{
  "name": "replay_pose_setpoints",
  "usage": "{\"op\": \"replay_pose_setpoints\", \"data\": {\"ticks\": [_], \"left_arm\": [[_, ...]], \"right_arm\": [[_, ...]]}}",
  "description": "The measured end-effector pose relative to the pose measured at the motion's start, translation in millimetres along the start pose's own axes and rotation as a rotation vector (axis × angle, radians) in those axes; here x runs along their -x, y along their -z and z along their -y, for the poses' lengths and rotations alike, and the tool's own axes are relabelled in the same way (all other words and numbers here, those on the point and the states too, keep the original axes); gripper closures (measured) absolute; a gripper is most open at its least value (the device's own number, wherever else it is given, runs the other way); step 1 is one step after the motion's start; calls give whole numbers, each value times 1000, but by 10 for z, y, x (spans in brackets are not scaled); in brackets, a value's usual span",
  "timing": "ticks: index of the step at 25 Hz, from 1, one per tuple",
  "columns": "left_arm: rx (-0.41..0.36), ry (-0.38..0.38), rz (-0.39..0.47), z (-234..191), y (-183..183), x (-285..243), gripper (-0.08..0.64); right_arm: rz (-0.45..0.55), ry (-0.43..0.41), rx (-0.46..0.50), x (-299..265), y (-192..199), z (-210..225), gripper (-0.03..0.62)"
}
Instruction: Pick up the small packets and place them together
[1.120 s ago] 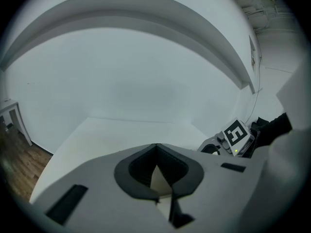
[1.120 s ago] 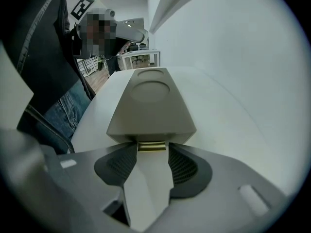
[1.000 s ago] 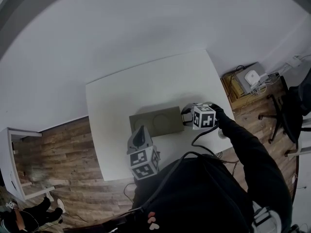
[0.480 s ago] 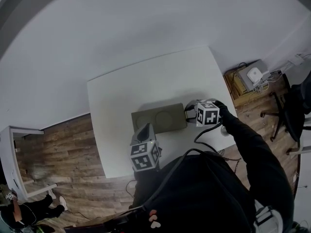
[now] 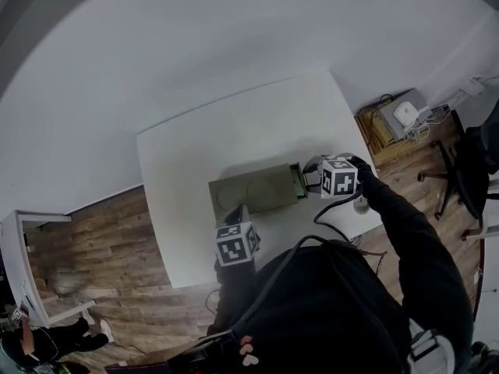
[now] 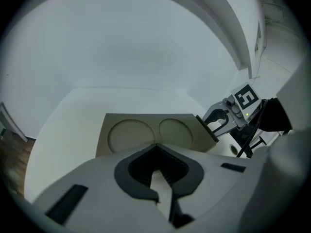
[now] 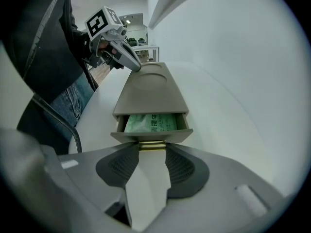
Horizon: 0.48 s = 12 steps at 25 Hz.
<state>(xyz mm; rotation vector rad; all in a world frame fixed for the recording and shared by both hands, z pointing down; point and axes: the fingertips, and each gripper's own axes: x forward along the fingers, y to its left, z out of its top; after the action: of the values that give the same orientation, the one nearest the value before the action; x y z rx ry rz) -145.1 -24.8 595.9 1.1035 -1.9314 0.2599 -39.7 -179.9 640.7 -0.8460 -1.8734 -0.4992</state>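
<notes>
**Packet sits in part-open drawer**

A green packet (image 7: 150,123) lies flat inside the drawer (image 7: 167,136) of a grey box (image 7: 150,93). Only its front edge shows, w/ print on it. No other packets in view.

Prob. light, soft, crinkly film wrap and a bit slippery, so best pinched at an edge or corner, not squeezed mid-body.

The right gripper (image 7: 152,150) is closed narrow on the brass handle (image 7: 151,145) at the drawer front. The left gripper (image 6: 155,147) has jaws together w/ nothing btw. them, tips at the box's near edge. Touching or not, can't tell.

In head view the box sits approx. mid on the table (image 5: 187,154), drawer end toward 3 o'clock. The table is white and smooth, so the box may slide if tugged.

Beyond are a wood floor (image 5: 101,232) at 8 o'clock, an office chair (image 5: 468,170) at 3 and a plain pale wall (image 5: 195,53) at 12.
</notes>
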Motion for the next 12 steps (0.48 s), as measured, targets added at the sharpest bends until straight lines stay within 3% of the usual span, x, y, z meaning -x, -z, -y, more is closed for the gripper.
{"op": "replay_pose_setpoints", "data": {"ticks": [12], "left_arm": [[33, 36, 5, 2, 41, 41, 560]], "right_arm": [[-35, 33, -42, 156, 316, -38, 425]]}}
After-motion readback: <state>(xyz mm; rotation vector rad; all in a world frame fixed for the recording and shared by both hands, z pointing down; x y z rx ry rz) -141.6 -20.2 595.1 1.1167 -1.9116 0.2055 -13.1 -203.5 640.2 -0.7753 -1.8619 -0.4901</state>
